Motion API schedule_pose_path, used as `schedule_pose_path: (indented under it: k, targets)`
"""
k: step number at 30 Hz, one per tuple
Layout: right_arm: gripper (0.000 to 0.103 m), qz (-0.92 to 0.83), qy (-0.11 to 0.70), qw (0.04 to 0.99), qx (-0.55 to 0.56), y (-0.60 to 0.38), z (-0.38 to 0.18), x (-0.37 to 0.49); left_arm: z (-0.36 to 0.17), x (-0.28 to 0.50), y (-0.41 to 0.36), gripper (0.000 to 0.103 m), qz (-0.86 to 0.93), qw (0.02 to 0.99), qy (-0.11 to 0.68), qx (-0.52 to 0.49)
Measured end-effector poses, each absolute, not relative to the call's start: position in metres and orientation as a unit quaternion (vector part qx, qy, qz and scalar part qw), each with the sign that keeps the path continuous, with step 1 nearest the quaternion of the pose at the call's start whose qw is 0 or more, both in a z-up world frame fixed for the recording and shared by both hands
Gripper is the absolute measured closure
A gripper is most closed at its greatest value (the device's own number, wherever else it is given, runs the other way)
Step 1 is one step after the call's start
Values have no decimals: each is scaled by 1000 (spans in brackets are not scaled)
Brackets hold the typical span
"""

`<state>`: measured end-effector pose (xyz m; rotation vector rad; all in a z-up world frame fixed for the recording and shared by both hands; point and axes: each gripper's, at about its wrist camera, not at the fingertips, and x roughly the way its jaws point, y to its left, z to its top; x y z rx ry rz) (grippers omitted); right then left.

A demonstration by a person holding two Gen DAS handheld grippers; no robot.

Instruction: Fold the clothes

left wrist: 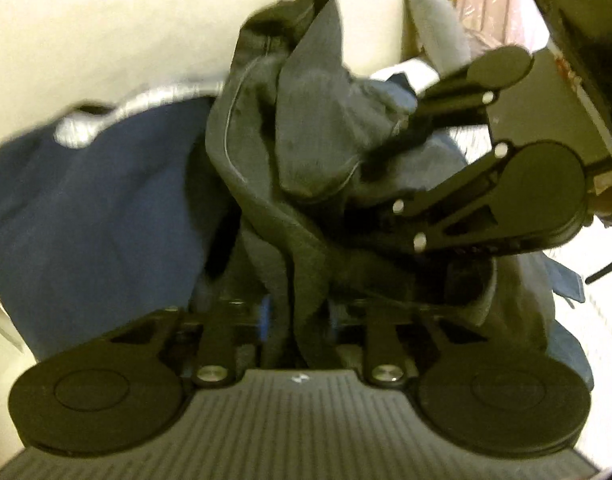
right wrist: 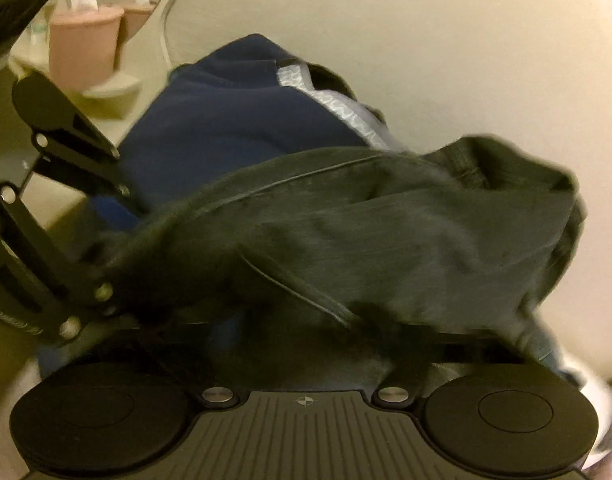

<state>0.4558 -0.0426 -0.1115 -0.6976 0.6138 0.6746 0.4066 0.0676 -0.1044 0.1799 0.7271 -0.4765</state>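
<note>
Both grippers pinch one dark garment, lifted to spread it for folding.

At frame left lies a navy garment (left wrist: 93, 208); at centre the dark grey garment (left wrist: 306, 168) hangs bunched, clamped in the left gripper (left wrist: 297, 320); at right, the right gripper (left wrist: 386, 160) bites its other edge.

We are in a home, maybe a bedroom or a washroom. We see a plain cream wall (right wrist: 426, 40) behind a pile of clothes (right wrist: 233, 120), some blue and some dark. On a small pale shelf (right wrist: 109, 94) sits a pink cup (right wrist: 83, 48) with something white sticking out of it. Just beside it we see a second pink cup (right wrist: 139, 16); it may be a mirror's copy, we cannot tell.
</note>
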Motion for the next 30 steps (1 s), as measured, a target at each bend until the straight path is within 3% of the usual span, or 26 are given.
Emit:
schedule_pose_path:
  k: [3,7,13,16,23,24,30]
  targets:
    - [90,304,280,861,-298,-58,-100,439,-85,382,61,86,-250,913,304,108]
    - [96,269,242,909,-209,-106,-65,403,-48,352,27,87,-286,920,230,138]
    - [98,177,175,963,-99,-214,-11,298,-6,290,-38,89,-310,920,185,154]
    - [98,136,160,976,-55,-270,1,235,0,252,-69,96,-294,921,163,196]
    - [98,89,164,982,-24,-350,-6,115,6,175,-113,98,-287,918,181,205]
    - [98,85,162,983,-21,-357,-7,100,2,159,-124,103,-299,913,183,207]
    - [99,38,163,986,1,-396,-21,1,-11,35,-201,103,-435,857,164,223]
